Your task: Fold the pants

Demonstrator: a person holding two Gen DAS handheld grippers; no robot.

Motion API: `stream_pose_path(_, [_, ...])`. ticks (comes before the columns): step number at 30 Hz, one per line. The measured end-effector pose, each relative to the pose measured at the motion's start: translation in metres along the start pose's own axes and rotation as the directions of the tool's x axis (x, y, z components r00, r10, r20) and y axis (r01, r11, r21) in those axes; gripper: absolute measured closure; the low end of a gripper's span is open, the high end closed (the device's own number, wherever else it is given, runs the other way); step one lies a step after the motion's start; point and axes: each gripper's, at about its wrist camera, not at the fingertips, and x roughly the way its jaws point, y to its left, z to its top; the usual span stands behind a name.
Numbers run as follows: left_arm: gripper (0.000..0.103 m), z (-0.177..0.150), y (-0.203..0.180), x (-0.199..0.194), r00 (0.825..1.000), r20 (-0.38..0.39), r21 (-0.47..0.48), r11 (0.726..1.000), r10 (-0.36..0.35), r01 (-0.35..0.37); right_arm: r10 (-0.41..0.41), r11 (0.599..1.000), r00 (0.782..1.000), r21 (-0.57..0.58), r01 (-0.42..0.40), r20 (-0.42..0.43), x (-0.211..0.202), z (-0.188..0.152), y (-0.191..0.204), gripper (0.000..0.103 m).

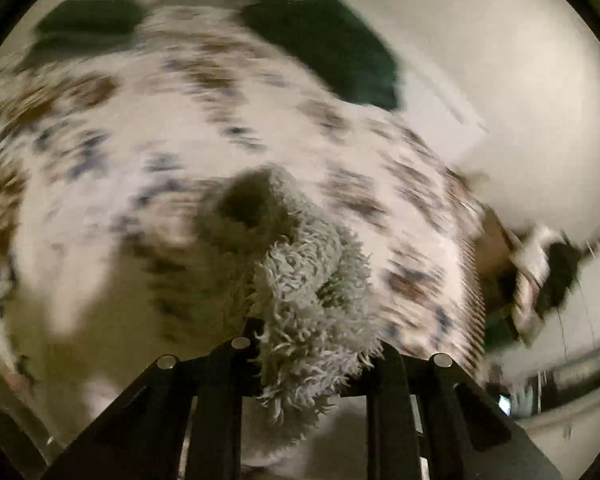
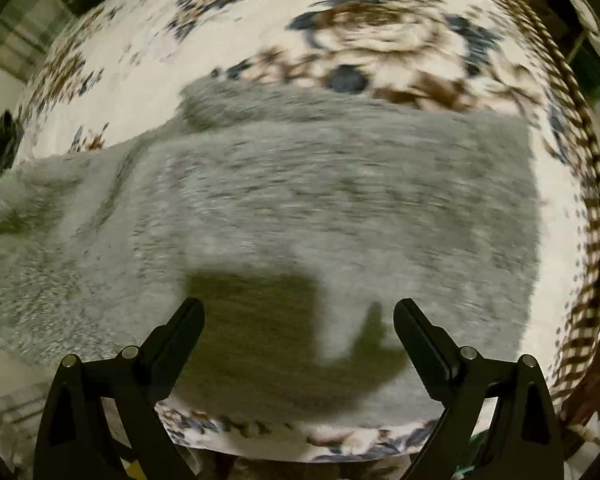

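Observation:
The pants are grey and fluffy. In the right wrist view they [image 2: 320, 200] lie spread across a floral white, brown and blue blanket [image 2: 380, 32]. My right gripper [image 2: 299, 312] is open and empty, its two black fingers hovering over the near edge of the pants. In the left wrist view my left gripper [image 1: 316, 344] is shut on a bunched fold of the grey pants [image 1: 308, 280], which rises between the fingers and hides the fingertips. This view is blurred by motion.
The floral blanket [image 1: 180, 120] covers a bed-like surface. Dark green cloth items [image 1: 332, 40] lie at its far edge. A checked brown border [image 2: 596, 208] runs down the blanket's right side. A white wall [image 1: 520, 100] stands to the right.

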Motion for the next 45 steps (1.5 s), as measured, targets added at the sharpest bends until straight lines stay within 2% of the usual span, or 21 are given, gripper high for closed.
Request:
stream_pose_path(3, [0.087, -0.027, -0.081, 0.011, 0.994, -0.072, 0.132, 0.987, -0.083, 0.092, 0.004, 0.999, 1.000, 0.046, -0.005, 0.017, -0.018, -0.005, -0.042, 0.006])
stream_pose_path(6, [0.087, -0.063, -0.141, 0.037, 0.979, -0.168, 0.227, 0.962, -0.113, 0.149, -0.020, 0.996, 0.999, 0.089, 0.017, 0.036, -0.036, -0.014, -0.093, 0.006])
stream_pose_path(11, [0.085, -0.139, -0.203, 0.098, 0.944, -0.327, 0.363, 0.918, -0.038, 0.162, -0.070, 0.985, 0.997, 0.160, 0.064, 0.034, -0.050, -0.035, -0.181, 0.006])
stream_pose_path(13, [0.081, -0.165, -0.216, 0.125, 0.911, -0.410, 0.391, 0.911, 0.046, 0.130, -0.084, 0.979, 0.996, 0.190, 0.077, 0.030, -0.050, -0.043, -0.209, 0.006])
stream_pose_path(16, [0.062, -0.185, -0.225, 0.141, 0.864, -0.484, 0.403, 0.912, 0.141, 0.076, -0.086, 0.968, 0.996, 0.237, 0.078, 0.022, -0.049, -0.048, -0.246, 0.006])
stream_pose_path(18, [0.029, -0.188, -0.231, 0.131, 0.857, -0.498, 0.393, 0.915, 0.130, 0.090, -0.075, 0.964, 0.997, 0.257, 0.066, 0.026, -0.050, -0.050, -0.263, 0.006])
stream_pose_path(20, [0.011, -0.186, -0.240, 0.115, 0.851, -0.512, 0.399, 0.910, 0.118, 0.114, -0.044, 0.963, 0.998, 0.268, 0.034, 0.032, -0.051, -0.049, -0.278, 0.006])
stream_pose_path(23, [0.009, -0.180, -0.242, 0.088, 0.845, -0.521, 0.424, 0.896, 0.119, 0.135, 0.028, 0.962, 0.998, 0.268, -0.041, 0.050, -0.054, -0.043, -0.284, 0.006])
stream_pose_path(26, [0.009, -0.168, -0.228, 0.078, 0.877, -0.447, 0.437, 0.898, 0.175, 0.044, 0.171, 0.949, 0.983, 0.256, -0.181, 0.063, -0.055, -0.033, -0.275, 0.006])
stream_pose_path(29, [0.009, -0.136, -0.193, 0.071, 0.894, -0.346, 0.408, 0.904, 0.285, -0.130, 0.318, 0.925, 0.946, 0.202, -0.323, 0.056, -0.054, -0.017, -0.244, 0.006])
stream_pose_path(30, [0.009, -0.129, -0.182, 0.071, 0.893, -0.329, 0.401, 0.902, 0.308, -0.163, 0.356, 0.917, 0.933, 0.174, -0.359, 0.051, -0.051, -0.011, -0.232, 0.006])
stream_pose_path(32, [0.009, -0.115, -0.157, 0.074, 0.877, -0.295, 0.389, 0.886, 0.380, -0.253, 0.397, 0.909, 0.917, 0.119, -0.399, 0.040, -0.044, 0.004, -0.207, 0.006])
stream_pose_path(33, [0.009, -0.108, -0.143, 0.078, 0.864, -0.283, 0.378, 0.876, 0.417, -0.299, 0.394, 0.914, 0.919, 0.094, -0.394, 0.027, -0.038, 0.011, -0.194, 0.006])
stream_pose_path(35, [0.009, -0.101, -0.126, 0.082, 0.851, -0.277, 0.364, 0.868, 0.446, -0.336, 0.372, 0.926, 0.928, 0.064, -0.372, 0.015, -0.021, 0.025, -0.176, 0.006])
stream_pose_path(36, [0.009, -0.098, -0.119, 0.085, 0.845, -0.270, 0.363, 0.862, 0.462, -0.355, 0.376, 0.925, 0.927, 0.061, -0.375, -0.003, -0.012, 0.031, -0.169, 0.011])
stream_pose_path(37, [0.009, -0.096, -0.114, 0.088, 0.839, -0.264, 0.365, 0.855, 0.476, -0.369, 0.403, 0.914, 0.915, 0.060, -0.401, -0.030, -0.004, 0.038, -0.163, 0.021])
stream_pose_path(38, [0.009, -0.094, -0.110, 0.090, 0.837, -0.264, 0.365, 0.853, 0.480, -0.374, 0.430, 0.902, 0.902, 0.056, -0.428, -0.040, 0.000, 0.041, -0.158, 0.052])
stream_pose_path(39, [0.009, -0.093, -0.107, 0.094, 0.834, -0.263, 0.361, 0.851, 0.485, -0.381, 0.413, 0.911, 0.910, 0.035, -0.412, -0.034, -0.001, 0.042, -0.152, 0.081])
stream_pose_path(40, [0.009, -0.092, -0.105, 0.096, 0.834, -0.266, 0.356, 0.853, 0.484, -0.382, 0.377, 0.926, 0.926, 0.015, -0.377, -0.018, -0.004, 0.042, -0.150, 0.089])
stream_pose_path(41, [0.009, -0.091, -0.104, 0.099, 0.836, -0.273, 0.350, 0.858, 0.477, -0.376, 0.356, 0.934, 0.934, -0.001, -0.356, 0.003, -0.011, 0.042, -0.151, 0.090])
stream_pose_path(45, [0.009, -0.087, -0.106, 0.100, 0.856, -0.285, 0.323, 0.884, 0.432, -0.339, 0.372, 0.924, 0.923, 0.063, -0.378, 0.094, -0.052, 0.038, -0.183, 0.094])
